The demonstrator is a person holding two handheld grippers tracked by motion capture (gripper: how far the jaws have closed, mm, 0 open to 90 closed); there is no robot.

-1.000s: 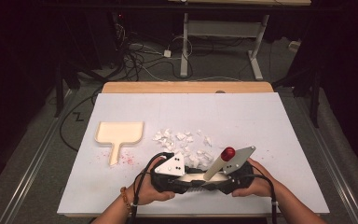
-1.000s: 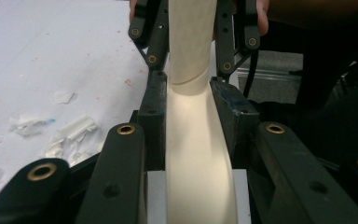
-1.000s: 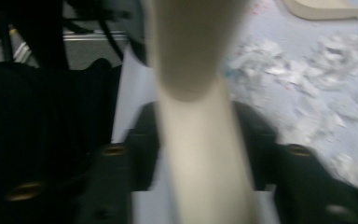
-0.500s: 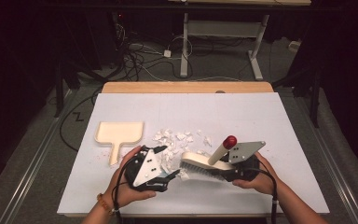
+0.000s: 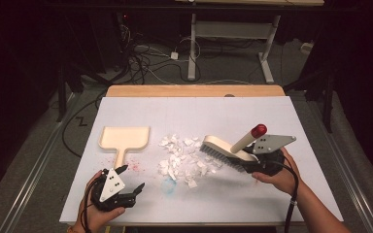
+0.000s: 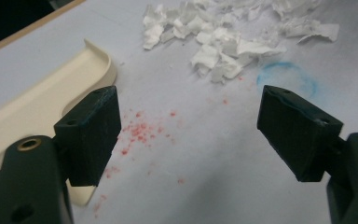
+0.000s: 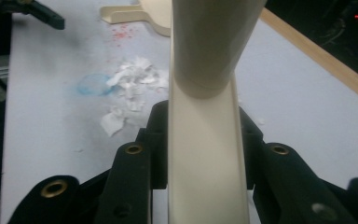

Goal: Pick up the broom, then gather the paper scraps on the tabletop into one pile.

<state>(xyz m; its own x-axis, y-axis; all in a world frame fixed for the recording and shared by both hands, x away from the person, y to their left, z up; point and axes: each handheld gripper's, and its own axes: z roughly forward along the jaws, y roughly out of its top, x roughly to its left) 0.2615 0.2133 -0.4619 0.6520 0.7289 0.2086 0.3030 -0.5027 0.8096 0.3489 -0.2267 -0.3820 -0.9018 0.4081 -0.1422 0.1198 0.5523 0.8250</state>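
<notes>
Cream plastic on both tools, white paper between them. Finds the brush (image 5: 221, 148) clamped across its back by the right gripper (image 5: 245, 165), jaws having just been closing and now pressed tight to either flank of the body. Places it right of the desk's (image 5: 223, 111) middle, bristles down and touching the right fringe of the paper scraps (image 5: 182, 158), red-tipped handle (image 5: 258, 130) slanting up toward the far right corner. Judges that grip as chosen to keep the bristle row square to the heap and to leave the wrist free for a sweep leftward. Finds the dustpan (image 5: 125, 137) flat toward the left edge, mouth to the far edge and handle pointing at the near edge, well apart from the scraps and so of no use to the sweep until turned or brought closer. Finds the left gripper (image 5: 134, 176) low by the near left corner, just beside the dustpan handle's end, jaws having just been opening, now spread wide with nothing between them but bare desk and red specks (image 6: 140, 133). Reads that stance as readiness to take the handle and steady the pan. Notes a faint blue ring (image 5: 167, 184) near the heap; no bearing on the work.
</notes>
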